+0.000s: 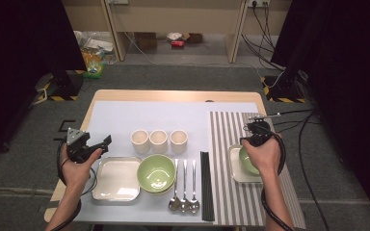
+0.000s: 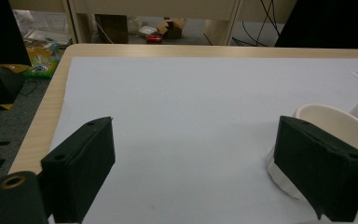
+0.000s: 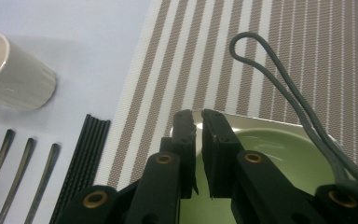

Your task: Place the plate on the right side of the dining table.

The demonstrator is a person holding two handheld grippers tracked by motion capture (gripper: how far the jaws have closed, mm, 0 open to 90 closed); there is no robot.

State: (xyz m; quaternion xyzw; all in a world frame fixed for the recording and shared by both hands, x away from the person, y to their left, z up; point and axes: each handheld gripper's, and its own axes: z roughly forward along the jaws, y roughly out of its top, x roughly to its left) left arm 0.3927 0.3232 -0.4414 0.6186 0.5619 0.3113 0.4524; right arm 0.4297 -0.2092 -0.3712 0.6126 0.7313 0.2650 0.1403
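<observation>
The right gripper [image 3: 198, 140] is clamping its nearly closed jaws on the rim of the green bowl [image 3: 270, 154], which is sitting on a square plate [image 1: 234, 169] at four o'clock on the table. At nine o'clock, the left gripper [image 1: 89, 144] is hovering with jaws wide apart, holding nothing.

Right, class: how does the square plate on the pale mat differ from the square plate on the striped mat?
The pale-mat plate lies empty; the striped-mat plate carries a green bowl. The pale-mat plate sits beside another bowl; the striped-mat plate's bowl is pinched at the rim by the right gripper. Both are pale and square.
</observation>
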